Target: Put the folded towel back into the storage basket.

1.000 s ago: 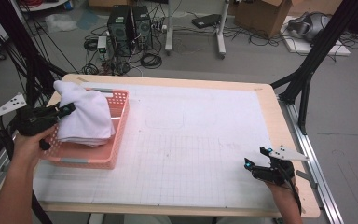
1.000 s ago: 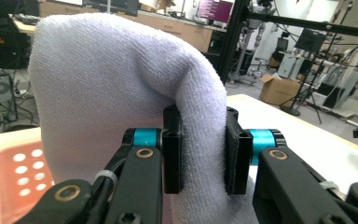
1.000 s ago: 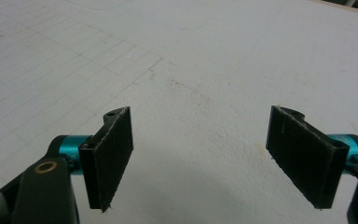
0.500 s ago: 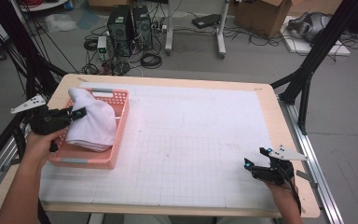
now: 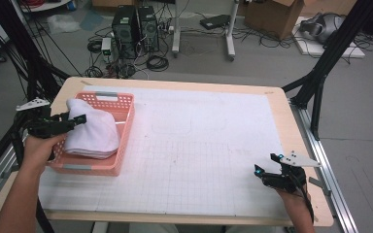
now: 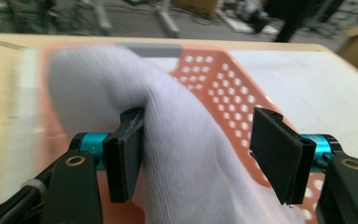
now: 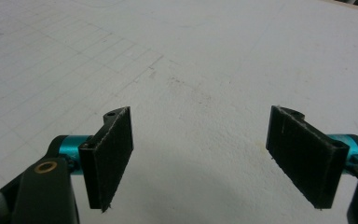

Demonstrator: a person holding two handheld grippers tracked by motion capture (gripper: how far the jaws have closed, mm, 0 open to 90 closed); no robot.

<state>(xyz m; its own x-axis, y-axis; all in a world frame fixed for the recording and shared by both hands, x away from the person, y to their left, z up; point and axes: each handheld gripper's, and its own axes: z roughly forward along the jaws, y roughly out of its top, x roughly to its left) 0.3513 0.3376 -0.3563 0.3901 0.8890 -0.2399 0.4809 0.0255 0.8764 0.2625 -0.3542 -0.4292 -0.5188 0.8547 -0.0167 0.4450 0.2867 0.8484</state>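
Observation:
A folded white towel point(image 5: 94, 133) lies in the pink perforated basket point(image 5: 122, 138) at the table's left. My left gripper point(image 5: 80, 118) reaches over the basket's left rim at the towel's upper edge. In the left gripper view a fold of the towel point(image 6: 121, 79) stands between the jaws of the gripper point(image 6: 198, 149). The jaws have just been opening: one pad still brushes the cloth and the other stands off it, in front of the basket wall point(image 6: 223, 88). My right gripper point(image 5: 266, 164) rests near the front right corner, and its view shows it point(image 7: 200, 154) open over the bare mat.
A white gridded mat point(image 5: 199, 145) covers most of the wooden table point(image 5: 291, 126). Black frame legs point(image 5: 320, 82) stand beside both sides of the table. Computer towers point(image 5: 136, 26), cables and a cardboard box point(image 5: 267, 14) sit on the floor beyond the far edge.
The left hand has brought the towel down into the basket, where it now lies lower and flatter, and the left jaws have spread. The right hand has not moved.

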